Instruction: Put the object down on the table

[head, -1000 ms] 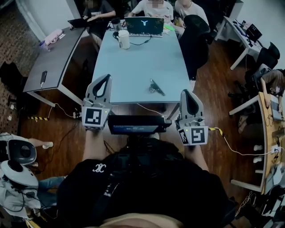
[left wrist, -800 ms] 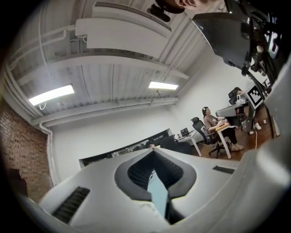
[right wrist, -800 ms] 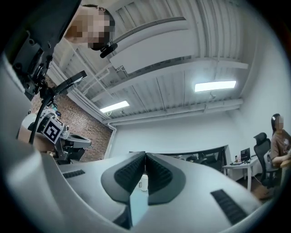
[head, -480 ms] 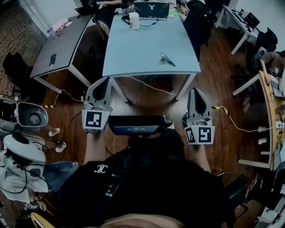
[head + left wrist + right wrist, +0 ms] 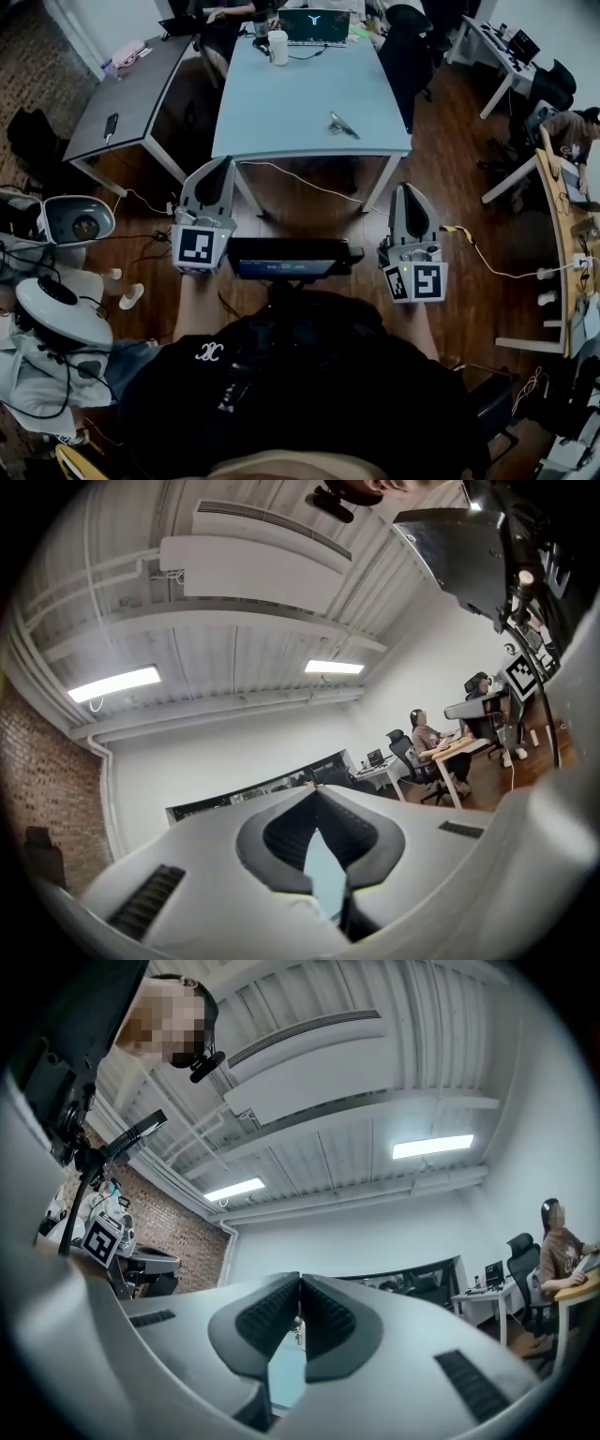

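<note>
Head view: the left tool (image 5: 226, 164) and the right tool (image 5: 399, 189) are raised side by side in front of the person's chest, tips pointing forward, with a dark screen unit (image 5: 289, 259) between them. Both hang over the wooden floor, well short of the pale blue surface (image 5: 281, 103). The task's small dark object (image 5: 343, 125) lies flat on that surface, far ahead of both tools and nearer the right tool's line, touching neither. A cup (image 5: 278, 46) and an open laptop (image 5: 315, 25) stand farther beyond it, at the far end. With the object resting on its own, the task looks finished, and the tools seem parked close to the body simply because nothing is left to carry.

Left gripper view: the tool tilts up toward the ceiling. Its dark pads meet at the tips, and only a sliver of blue surface shows through the gap lower down. Nothing is pinched.

Right gripper view: this tool also tilts upward, its jaws pressed together and empty, with the same blue showing below the pads.
</note>
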Motion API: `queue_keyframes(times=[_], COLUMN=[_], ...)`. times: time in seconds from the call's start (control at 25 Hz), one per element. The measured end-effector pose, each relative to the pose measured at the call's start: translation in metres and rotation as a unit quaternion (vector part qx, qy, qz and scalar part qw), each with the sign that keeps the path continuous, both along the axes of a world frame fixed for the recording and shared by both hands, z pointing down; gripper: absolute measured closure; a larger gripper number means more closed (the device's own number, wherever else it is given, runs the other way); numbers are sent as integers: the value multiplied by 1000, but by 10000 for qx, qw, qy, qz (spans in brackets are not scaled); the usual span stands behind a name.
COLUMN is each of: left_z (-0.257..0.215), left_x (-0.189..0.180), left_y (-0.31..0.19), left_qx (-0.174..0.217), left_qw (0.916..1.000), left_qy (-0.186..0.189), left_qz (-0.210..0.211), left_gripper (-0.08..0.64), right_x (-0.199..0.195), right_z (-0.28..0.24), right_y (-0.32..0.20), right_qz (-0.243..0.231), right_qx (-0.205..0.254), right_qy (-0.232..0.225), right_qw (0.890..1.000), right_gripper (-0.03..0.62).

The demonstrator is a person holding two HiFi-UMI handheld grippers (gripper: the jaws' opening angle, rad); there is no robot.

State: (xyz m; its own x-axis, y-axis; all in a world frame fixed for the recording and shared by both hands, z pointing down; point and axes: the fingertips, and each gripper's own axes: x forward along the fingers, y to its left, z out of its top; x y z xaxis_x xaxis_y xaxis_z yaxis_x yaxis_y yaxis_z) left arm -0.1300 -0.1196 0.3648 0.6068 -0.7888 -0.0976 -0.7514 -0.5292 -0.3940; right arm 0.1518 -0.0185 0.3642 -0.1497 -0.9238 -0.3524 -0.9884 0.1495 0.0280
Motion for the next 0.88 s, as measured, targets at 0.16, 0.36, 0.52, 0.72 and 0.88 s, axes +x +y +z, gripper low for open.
queue_keyframes(times=[0.16,0.36,0.52,0.72,0.88], left_z=[3,8,14,10,12], left_x=[22,47,60,73,77], left_y=[7,23,30,39,42], left_qx=[-67,-148,-171,28,-96], left_qw=[9999,9997,9995,9994,9993], left_qy=[-61,-164,-246,-318,-345], left_qz=[53,57,54,125,60], left_gripper=[554,554,554,554,554], right_x=[18,40,52,59,65], right_z=[-4,11,12,9,10], right_y=[10,23,31,41,45], right_qz=[31,-94,-151,-272,-260], right_qx=[43,-135,-93,-74,-89], right_qy=[-15,-197,-99,-61,-56], right_qw=[10000,9997,9998,9996,9996], right_gripper=[607,608,609,615,615])
